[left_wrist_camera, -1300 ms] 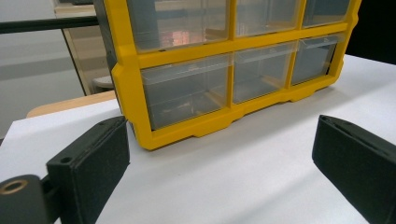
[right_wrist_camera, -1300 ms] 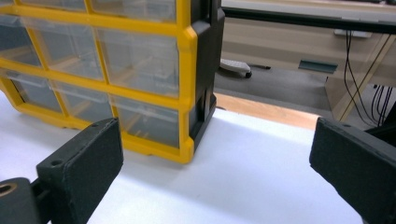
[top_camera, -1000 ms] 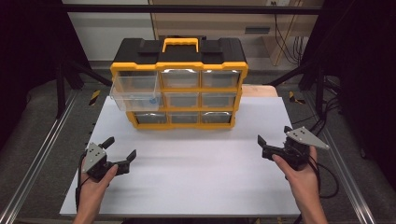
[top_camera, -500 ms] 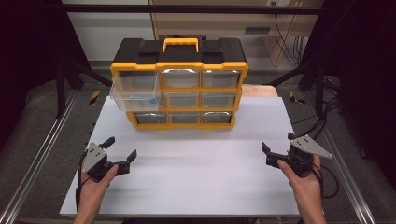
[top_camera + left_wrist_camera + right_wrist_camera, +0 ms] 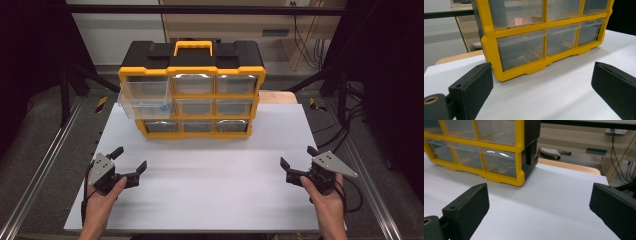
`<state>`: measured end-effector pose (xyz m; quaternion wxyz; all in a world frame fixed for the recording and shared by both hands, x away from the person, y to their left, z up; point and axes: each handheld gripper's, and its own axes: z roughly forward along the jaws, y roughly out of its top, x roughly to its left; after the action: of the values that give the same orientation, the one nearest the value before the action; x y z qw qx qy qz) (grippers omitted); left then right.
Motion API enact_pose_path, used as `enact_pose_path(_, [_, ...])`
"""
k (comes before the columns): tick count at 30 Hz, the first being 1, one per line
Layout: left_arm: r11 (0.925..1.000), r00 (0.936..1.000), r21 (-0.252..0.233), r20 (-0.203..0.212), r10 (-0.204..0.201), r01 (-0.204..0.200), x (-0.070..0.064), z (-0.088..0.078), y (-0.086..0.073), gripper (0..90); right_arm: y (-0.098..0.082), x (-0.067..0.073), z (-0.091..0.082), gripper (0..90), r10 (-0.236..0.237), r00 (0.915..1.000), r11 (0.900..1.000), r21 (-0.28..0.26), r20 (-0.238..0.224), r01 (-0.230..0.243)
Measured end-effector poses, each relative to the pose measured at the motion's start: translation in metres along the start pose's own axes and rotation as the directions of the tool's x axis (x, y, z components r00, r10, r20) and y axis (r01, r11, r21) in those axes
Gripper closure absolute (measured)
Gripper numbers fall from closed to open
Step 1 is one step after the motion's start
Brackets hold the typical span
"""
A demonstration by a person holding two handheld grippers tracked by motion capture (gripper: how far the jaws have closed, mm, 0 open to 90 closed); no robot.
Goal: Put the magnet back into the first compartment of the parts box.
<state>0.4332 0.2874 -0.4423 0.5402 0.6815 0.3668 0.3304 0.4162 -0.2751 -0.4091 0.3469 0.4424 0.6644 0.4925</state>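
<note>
We see the yellow and black drawer organizer (image 5: pixel 192 90) standing upright in the upper middle of the high view, at the far part of the white tabletop (image 5: pixel 210 180). Its top-left clear drawer (image 5: pixel 145 97) is pulled out and juts toward the left beyond the organizer's front face; a small blue item lies inside it, too small for us to tell what it is.

The left gripper (image 5: pixel 130 167) sits in the lower left of the frame, near the tabletop's left edge, its jaws spread wide and holding nothing. The right gripper (image 5: pixel 295 167) sits in the lower right, near the right edge, jaws likewise spread and empty. Both are well apart from the organizer, with a broad bare stretch of white surface between them and its base.

In the left gripper view the organizer's lower left corner (image 5: pixel 496 75) rises just above the left jaw. In the right gripper view its lower right corner (image 5: pixel 520 182) stands in the upper left, and the tabletop's far edge runs beyond it against a wooden board (image 5: pixel 571 166).
</note>
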Motion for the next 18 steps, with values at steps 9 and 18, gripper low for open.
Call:
enact_pose_path(9, [1.0, 1.0, 0.001, 0.005, 0.0, 0.0, -0.001, 0.001, 0.0, 3.3, -0.012, 0.0, 0.004, 5.1, 0.019, 0.9997, 1.0, -0.013, -0.012, -0.019])
enact_pose_path(18, [1.0, 1.0, -0.002, 0.006, -0.002, 0.002, -0.001, 0.0, 0.0, 3.3, -0.02, 0.003, 0.013, 5.0, 0.028, 0.999, 0.999, -0.026, -0.035, -0.029])
